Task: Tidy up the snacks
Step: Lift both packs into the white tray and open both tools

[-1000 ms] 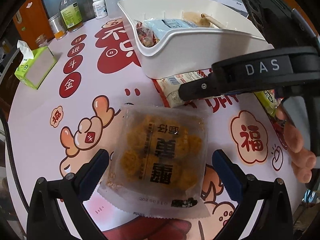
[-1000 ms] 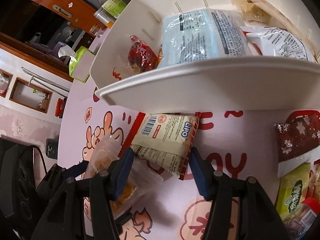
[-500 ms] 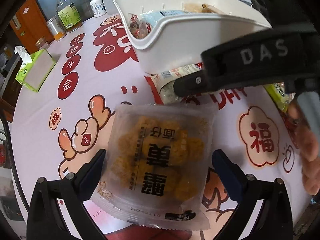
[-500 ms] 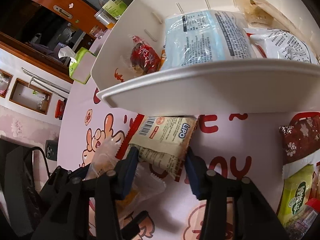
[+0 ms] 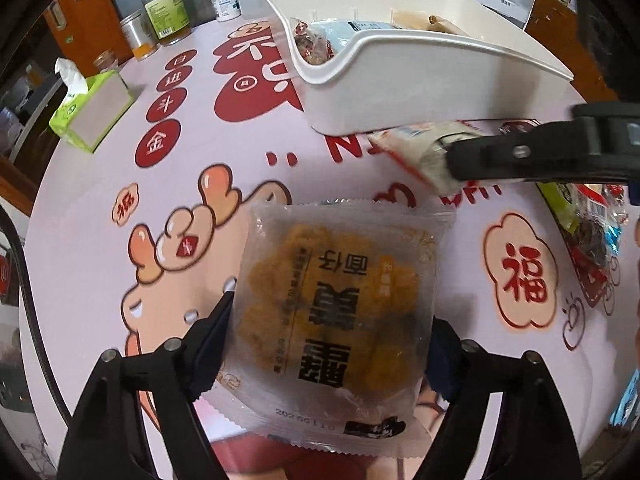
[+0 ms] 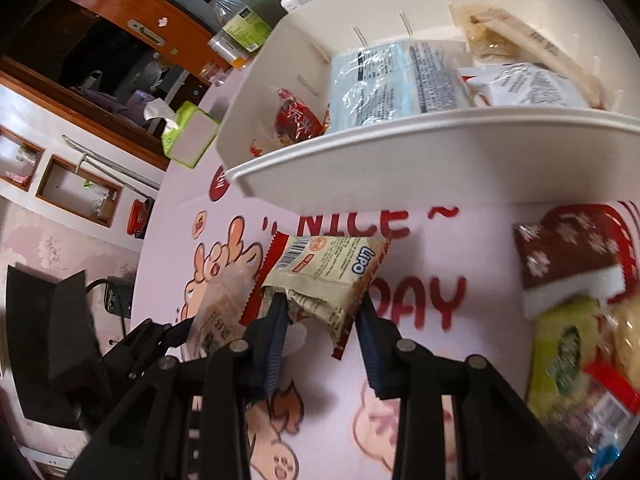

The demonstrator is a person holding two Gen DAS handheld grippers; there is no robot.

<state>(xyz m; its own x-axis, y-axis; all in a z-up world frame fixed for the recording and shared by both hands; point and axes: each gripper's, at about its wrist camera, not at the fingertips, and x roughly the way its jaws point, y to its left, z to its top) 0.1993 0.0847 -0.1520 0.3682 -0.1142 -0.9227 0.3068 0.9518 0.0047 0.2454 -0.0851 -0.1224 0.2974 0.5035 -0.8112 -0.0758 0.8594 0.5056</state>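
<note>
My left gripper [image 5: 330,332] is shut on a clear packet of golden fried snack [image 5: 340,304] with black characters, held just above the table. My right gripper [image 6: 322,316] is shut on a beige Lipo biscuit packet [image 6: 328,272] with red edges, lifted in front of the white bin [image 6: 420,168]. That packet and the right gripper's finger [image 5: 520,156] also show in the left wrist view, right of the bin [image 5: 420,92]. The bin holds a pale blue packet [image 6: 392,84], a red candy [image 6: 296,120] and other wrapped snacks.
A dark red snowflake packet [image 6: 568,256], a green packet [image 6: 568,356] and other snacks lie at the right. A green tissue box [image 5: 92,112], a bottle [image 5: 164,8] and jars stand at the table's far left edge.
Both grippers have closed on their packets. The right one has lifted the Lipo packet and pulled it out from the bin's front wall. The left one has squeezed the fried snack packet.
</note>
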